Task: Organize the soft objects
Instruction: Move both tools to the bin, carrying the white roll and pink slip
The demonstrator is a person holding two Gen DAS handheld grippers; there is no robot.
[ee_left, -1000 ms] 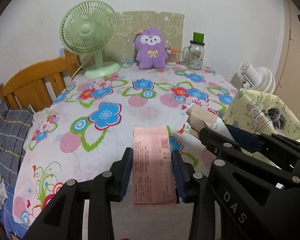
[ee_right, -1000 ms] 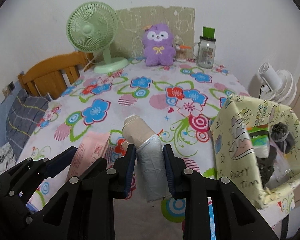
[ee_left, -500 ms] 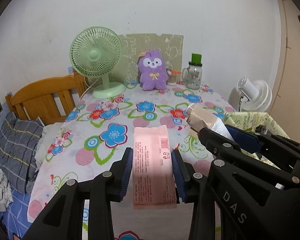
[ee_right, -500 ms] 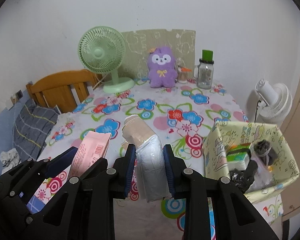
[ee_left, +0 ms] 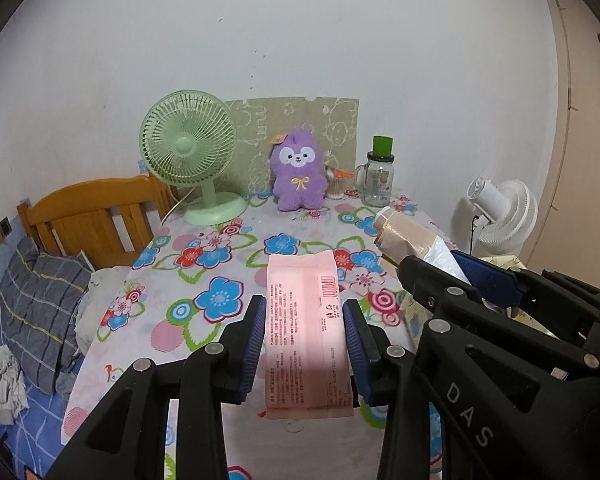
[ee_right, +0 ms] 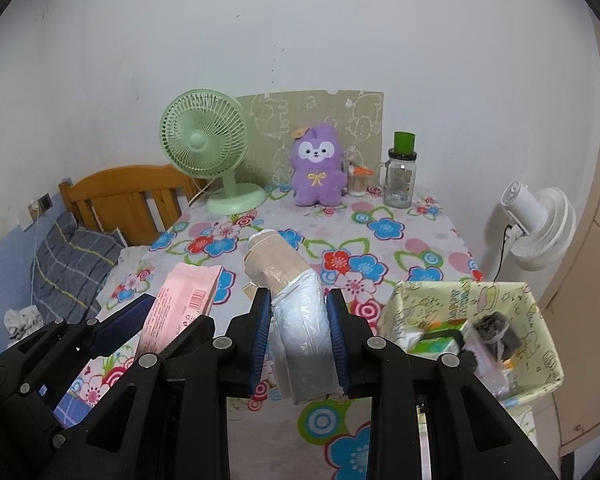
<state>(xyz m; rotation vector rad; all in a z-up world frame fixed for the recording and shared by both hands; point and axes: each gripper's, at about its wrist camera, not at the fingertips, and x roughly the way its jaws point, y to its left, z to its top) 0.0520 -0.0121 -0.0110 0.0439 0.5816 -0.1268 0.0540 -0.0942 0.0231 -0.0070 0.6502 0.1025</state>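
Observation:
My left gripper [ee_left: 305, 322] is shut on a flat pink packet [ee_left: 306, 332] with printed text and a barcode, held well above the flowered tablecloth [ee_left: 220, 264]. My right gripper [ee_right: 298, 326] is shut on a soft roll in clear plastic [ee_right: 296, 320], beige at its far end and white-grey between the pads. Each gripper shows at the edge of the other view: the right gripper [ee_left: 452, 276] with its roll, and the left gripper [ee_right: 140, 320] with the pink packet [ee_right: 180, 308]. A purple plush toy [ee_right: 318, 170] sits upright at the table's far side.
A yellow-green patterned fabric bin [ee_right: 472, 320] at the table's right front holds several items. At the back stand a green desk fan [ee_right: 212, 152], a glass jar with a green lid [ee_right: 400, 176] and a cardboard panel [ee_right: 312, 116]. A white fan [ee_right: 540, 232] is right, a wooden headboard [ee_right: 128, 196] left.
Both grippers have risen with their loads still gripped, so the table looks farther below and more of the wall, the bin and the bed shows.

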